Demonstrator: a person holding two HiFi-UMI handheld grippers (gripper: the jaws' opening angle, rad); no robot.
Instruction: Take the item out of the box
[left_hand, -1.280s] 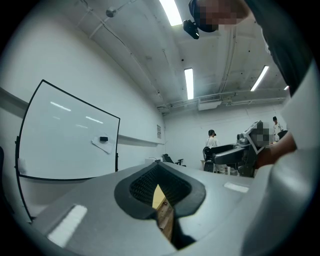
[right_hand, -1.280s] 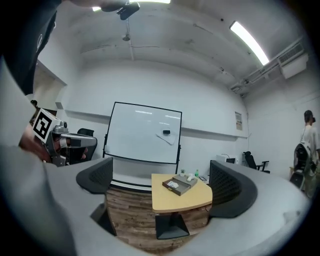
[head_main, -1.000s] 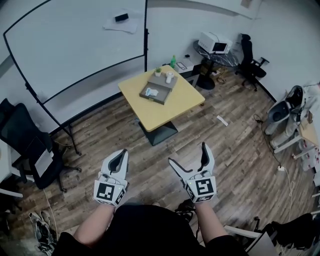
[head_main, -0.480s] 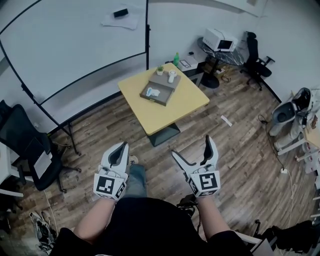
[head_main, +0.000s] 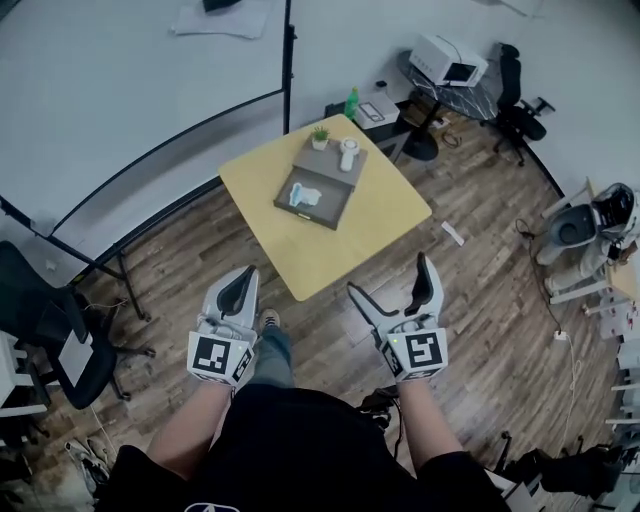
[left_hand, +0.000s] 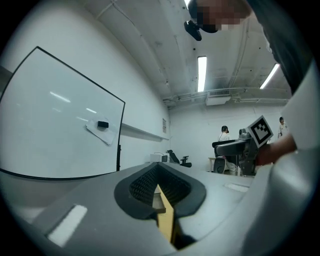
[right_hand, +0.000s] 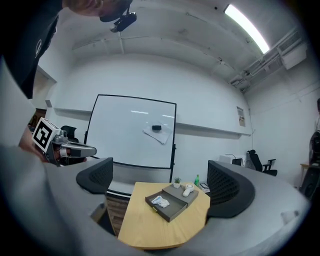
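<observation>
A grey box (head_main: 322, 180) with its drawer pulled out stands on the yellow table (head_main: 345, 235) ahead. A pale blue-white item (head_main: 303, 195) lies in the drawer. In the right gripper view the box (right_hand: 175, 204) and the item (right_hand: 160, 201) show between the jaws, far off. My left gripper (head_main: 236, 292) is shut and empty, held in the air short of the table. In its own view the left gripper (left_hand: 159, 189) has its pads together. My right gripper (head_main: 388, 278) is open and empty beside it, and the right gripper (right_hand: 160, 182) shows its jaws wide apart.
A white object (head_main: 348, 153) and a small plant (head_main: 320, 137) sit on the box top. Behind the table are a green bottle (head_main: 352, 102) and a whiteboard (head_main: 130, 90). Black chairs (head_main: 50, 300) stand left, and a printer (head_main: 450, 62) is at the back right.
The table and box now show nearer and lower in the head view. Both grippers keep the same pose, left shut and right open.
</observation>
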